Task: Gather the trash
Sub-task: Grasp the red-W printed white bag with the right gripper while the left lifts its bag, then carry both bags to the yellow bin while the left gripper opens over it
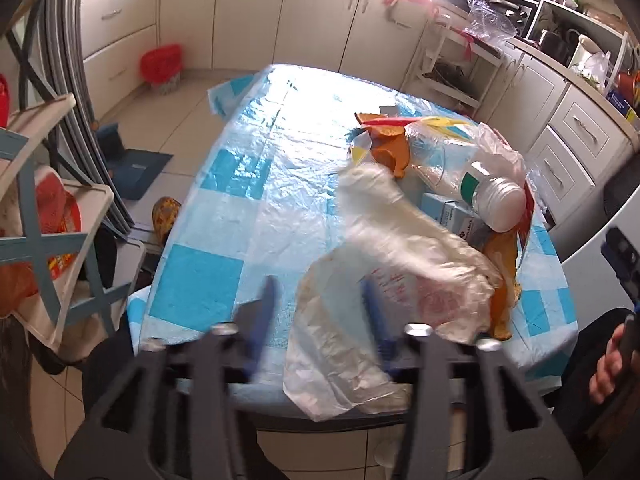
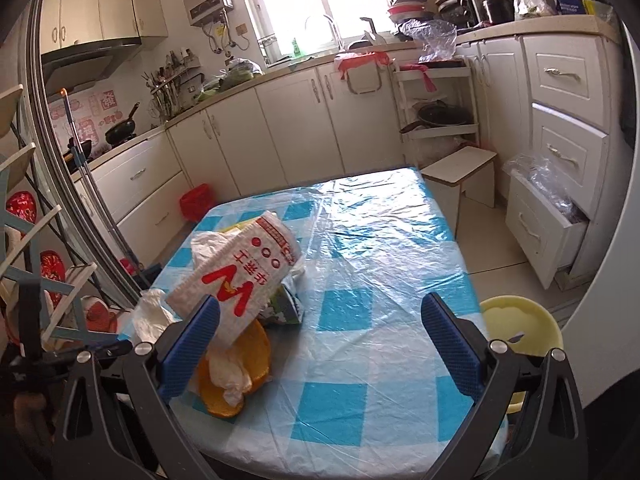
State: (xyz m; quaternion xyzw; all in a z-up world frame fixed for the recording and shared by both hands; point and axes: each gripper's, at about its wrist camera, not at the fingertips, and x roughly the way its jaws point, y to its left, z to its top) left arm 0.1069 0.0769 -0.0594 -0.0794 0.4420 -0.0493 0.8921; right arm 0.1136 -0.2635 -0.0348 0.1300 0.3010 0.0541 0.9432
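Note:
A heap of trash lies on the checked blue-and-white table (image 1: pixel 256 184): a clear plastic bottle with a white cap (image 1: pixel 480 188), a small box (image 1: pixel 448 216), orange peel (image 1: pixel 504 280) and a crumpled white plastic bag (image 1: pixel 400 264), which is blurred. My left gripper (image 1: pixel 318 284) is open at the near edge. The bag drapes over its right finger, and the left pad stands apart from it. In the right wrist view my right gripper (image 2: pixel 320 300) is open over the table (image 2: pixel 380 260), with a white packet printed in red (image 2: pixel 244 268) and orange peel (image 2: pixel 240 372) by its left finger.
A pale yellow round stool (image 2: pixel 520 320) stands by the table's right side, a small white stool (image 2: pixel 460 176) beyond the far corner. A white drawer (image 2: pixel 548 224) hangs open. A red basket (image 1: pixel 160 64) sits on the floor and a shelf rack (image 1: pixel 52 200) stands at the left.

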